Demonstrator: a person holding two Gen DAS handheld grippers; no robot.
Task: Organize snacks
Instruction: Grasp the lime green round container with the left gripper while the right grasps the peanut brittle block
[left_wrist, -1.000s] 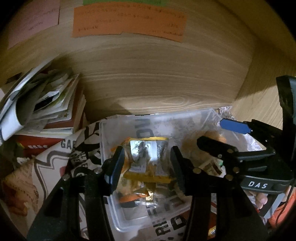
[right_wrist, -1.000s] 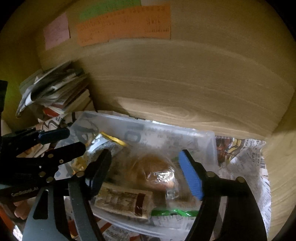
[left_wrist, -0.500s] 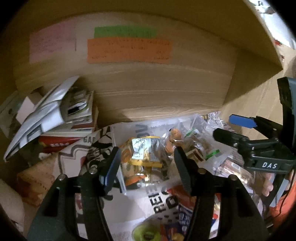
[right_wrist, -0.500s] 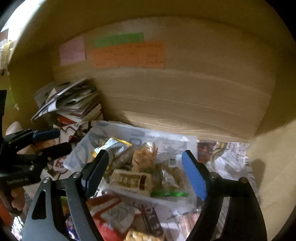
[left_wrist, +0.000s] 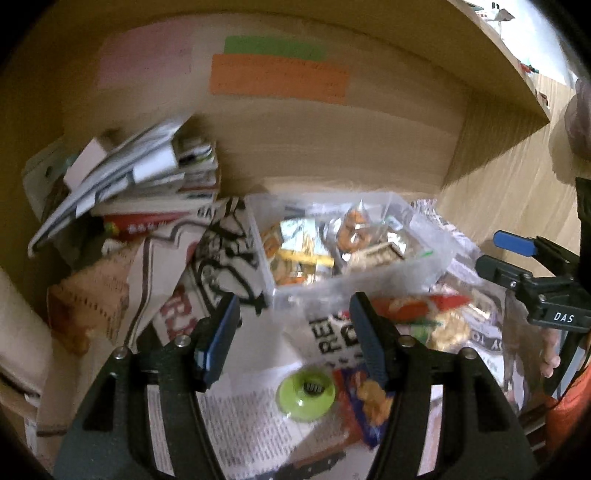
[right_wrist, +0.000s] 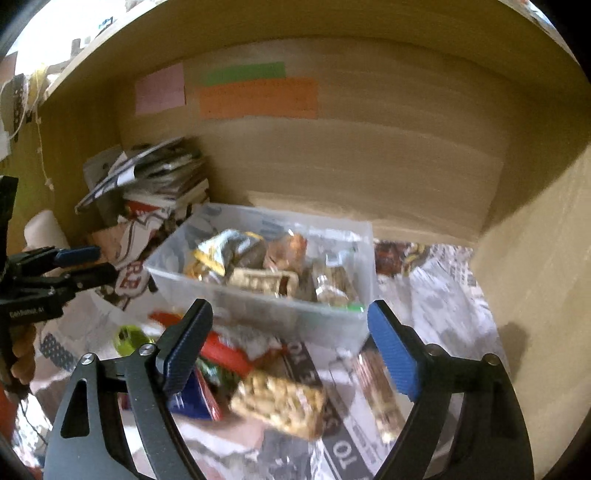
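Note:
A clear plastic bin (right_wrist: 255, 306) holds several wrapped snacks, among them a yellow-and-silver packet (right_wrist: 225, 251) and a brown bar (right_wrist: 264, 282). It also shows in the left wrist view (left_wrist: 332, 291). My left gripper (left_wrist: 293, 339) is open and empty, in front of the bin above the newspaper. My right gripper (right_wrist: 290, 345) is open and empty, in front of the bin over loose snacks: a granola bar (right_wrist: 280, 404), a red packet (right_wrist: 225, 352) and a green round tub (left_wrist: 306, 393).
Newspaper (right_wrist: 436, 295) covers the shelf floor. A stack of books and papers (left_wrist: 144, 184) sits at the back left. Coloured notes (right_wrist: 258, 98) are stuck on the wooden back wall. A wooden side wall (right_wrist: 535, 251) stands on the right.
Both grippers have drawn back from inside the bin toward the shelf front. The loose snacks on the newspaper have come into view.

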